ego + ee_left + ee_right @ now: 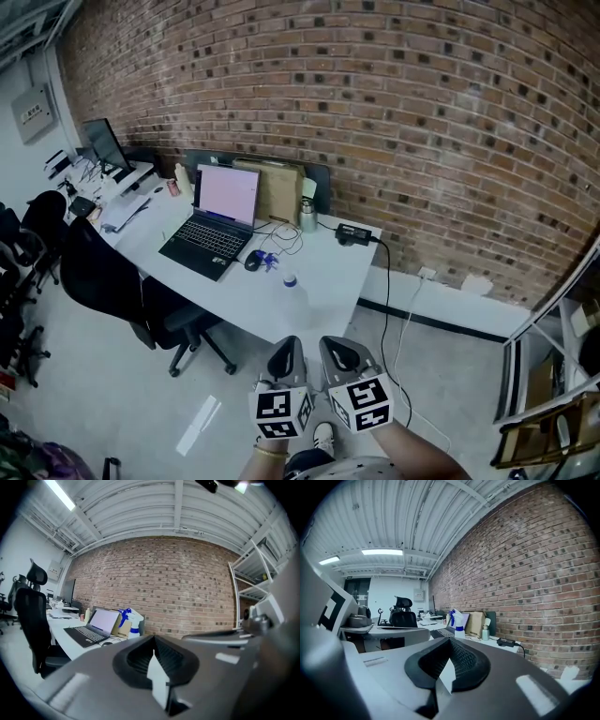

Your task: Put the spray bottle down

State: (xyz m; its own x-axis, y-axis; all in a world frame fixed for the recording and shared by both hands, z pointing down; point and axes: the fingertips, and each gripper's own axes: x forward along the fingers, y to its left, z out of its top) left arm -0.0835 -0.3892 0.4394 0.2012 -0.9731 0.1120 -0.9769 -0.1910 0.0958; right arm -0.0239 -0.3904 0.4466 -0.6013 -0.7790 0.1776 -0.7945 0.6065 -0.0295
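The spray bottle (292, 296), white with a blue trigger head, stands upright on the white desk (328, 272) near its front right corner. It also shows in the left gripper view as the spray bottle (131, 622) beside the laptop, and in the right gripper view as the spray bottle (457, 622). My left gripper (284, 360) and right gripper (341, 355) hang side by side over the floor, short of the desk and apart from the bottle. Both are shut with nothing between the jaws, as the left gripper (154, 662) and right gripper (447, 663) show close up.
On the desk are an open laptop (215, 225), a mouse (252, 262), a metal flask (307, 216), a cardboard sheet (273, 190) and a power brick (353, 232) with a cable down to the floor. A black office chair (111, 279) stands at the left, metal shelving (553, 384) at the right.
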